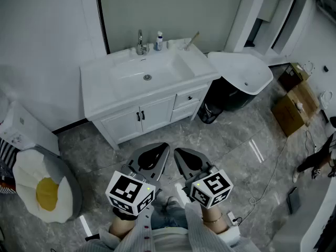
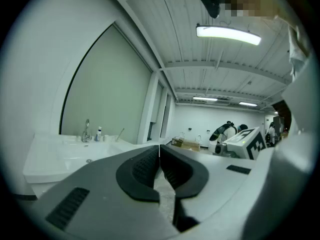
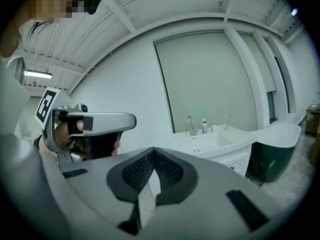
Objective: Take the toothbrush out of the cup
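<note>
Nearest to me are my own two tools, held side by side. My left gripper (image 2: 159,153) is clenched, pads meeting at the tips with nothing between them. My right gripper (image 3: 153,156) is clenched the same way, also empty.

The toothbrush (image 1: 192,39) is in the cup (image 1: 185,48), at the back right corner of the white vanity top (image 1: 100,96). From my right gripper that is almost dead at twelve o'clock, and from my left gripper nearer one o'clock. Both are well apart from it, with open floor and the cabinet front between us. I judge the right hand the nearer one, and the better placed.

The long axis of the toothbrush is tilted. Its lower end sits in the cup and its free end leans up toward one or two o'clock, against the wall. I will need to open my jaws and come in across that slanted shaft above the cup's rim.

At nine o'clock from the cup stand a small bottle (image 1: 158,40) and then the faucet (image 1: 140,42). In front of them the basin (image 1: 128,73) shows only its drain. The cup's only visible content is the toothbrush.
</note>
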Action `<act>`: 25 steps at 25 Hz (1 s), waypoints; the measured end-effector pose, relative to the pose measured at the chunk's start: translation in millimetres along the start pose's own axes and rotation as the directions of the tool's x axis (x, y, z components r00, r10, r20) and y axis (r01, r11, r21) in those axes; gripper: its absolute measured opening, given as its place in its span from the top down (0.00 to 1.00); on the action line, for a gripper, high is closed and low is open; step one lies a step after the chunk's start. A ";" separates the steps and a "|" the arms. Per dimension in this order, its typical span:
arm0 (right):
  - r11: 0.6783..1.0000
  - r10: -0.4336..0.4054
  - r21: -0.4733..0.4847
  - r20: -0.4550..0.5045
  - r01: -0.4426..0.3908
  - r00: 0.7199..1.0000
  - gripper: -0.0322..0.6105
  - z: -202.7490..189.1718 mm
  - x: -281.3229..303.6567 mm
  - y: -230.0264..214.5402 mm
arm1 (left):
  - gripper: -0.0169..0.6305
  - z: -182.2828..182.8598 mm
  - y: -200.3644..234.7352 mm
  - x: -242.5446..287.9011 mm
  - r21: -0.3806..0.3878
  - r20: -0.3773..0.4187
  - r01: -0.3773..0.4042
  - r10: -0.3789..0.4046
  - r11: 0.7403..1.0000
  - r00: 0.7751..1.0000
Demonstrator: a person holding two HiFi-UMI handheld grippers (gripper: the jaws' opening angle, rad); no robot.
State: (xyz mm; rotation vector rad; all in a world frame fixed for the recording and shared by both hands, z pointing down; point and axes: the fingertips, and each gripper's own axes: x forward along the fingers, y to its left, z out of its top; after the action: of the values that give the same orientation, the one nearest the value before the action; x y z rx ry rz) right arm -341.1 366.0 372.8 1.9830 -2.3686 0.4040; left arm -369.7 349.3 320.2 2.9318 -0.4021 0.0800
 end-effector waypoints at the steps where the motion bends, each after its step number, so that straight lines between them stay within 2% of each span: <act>1: 1.000 -0.005 -0.003 0.003 0.005 1.000 0.93 1.9 3.5 3.1 | 0.94 -0.8 4.3 -2.5 -0.001 -0.001 0.006 -0.006 1.000 1.000; 13: 0.996 -0.087 0.007 0.024 0.087 0.996 0.93 -5.0 21.3 26.4 | 0.94 -16.6 31.0 -28.5 0.007 -0.023 0.070 -0.070 0.998 0.997; 25: 0.986 -0.158 0.057 0.011 0.157 0.987 0.93 -13.1 17.2 -11.9 | 0.94 -27.4 37.3 -2.7 -0.010 -0.046 0.109 -0.109 0.994 0.993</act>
State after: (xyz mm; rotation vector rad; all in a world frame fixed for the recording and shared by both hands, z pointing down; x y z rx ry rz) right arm -334.6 350.4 390.7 2.1865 -2.2109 0.4534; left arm -383.1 319.8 353.3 2.9315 -0.2340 0.1314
